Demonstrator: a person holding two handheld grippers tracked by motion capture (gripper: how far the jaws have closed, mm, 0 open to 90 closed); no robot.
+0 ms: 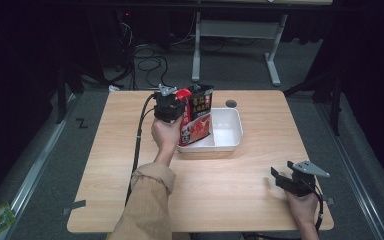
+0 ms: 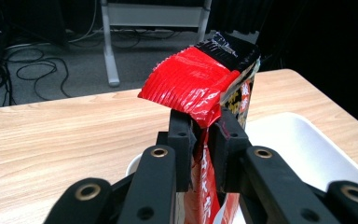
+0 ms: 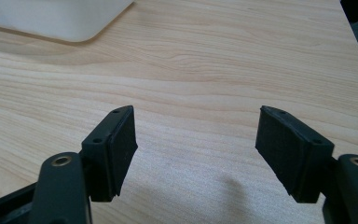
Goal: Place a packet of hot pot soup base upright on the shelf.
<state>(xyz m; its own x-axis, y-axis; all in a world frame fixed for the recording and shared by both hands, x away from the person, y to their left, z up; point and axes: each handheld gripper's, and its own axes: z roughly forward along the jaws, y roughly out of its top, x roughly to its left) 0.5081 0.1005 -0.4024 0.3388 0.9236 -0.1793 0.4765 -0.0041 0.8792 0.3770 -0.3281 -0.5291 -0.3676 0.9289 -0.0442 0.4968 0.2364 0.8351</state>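
A red and black snack bag point(image 1: 197, 117) stands upright in the left end of a white tray point(image 1: 227, 131) at the middle of the wooden table. My left gripper point(image 1: 181, 100) is at the bag's top left edge. In the left gripper view the bag's crumpled red top point(image 2: 200, 79) runs between the two jaws of the left gripper point(image 2: 204, 128), which stand slightly apart with a thin dark gap beside the film. My right gripper point(image 1: 276, 176) rests low near the table's front right corner. Its jaws point(image 3: 196, 140) are spread wide over bare wood, holding nothing.
The white tray point(image 2: 303, 144) is bare to the right of the bag, and its corner point(image 3: 51, 18) lies ahead of the right gripper. A small round hole point(image 1: 231, 103) sits in the table behind the tray. Cables and a desk frame point(image 1: 235, 30) stand on the floor beyond.
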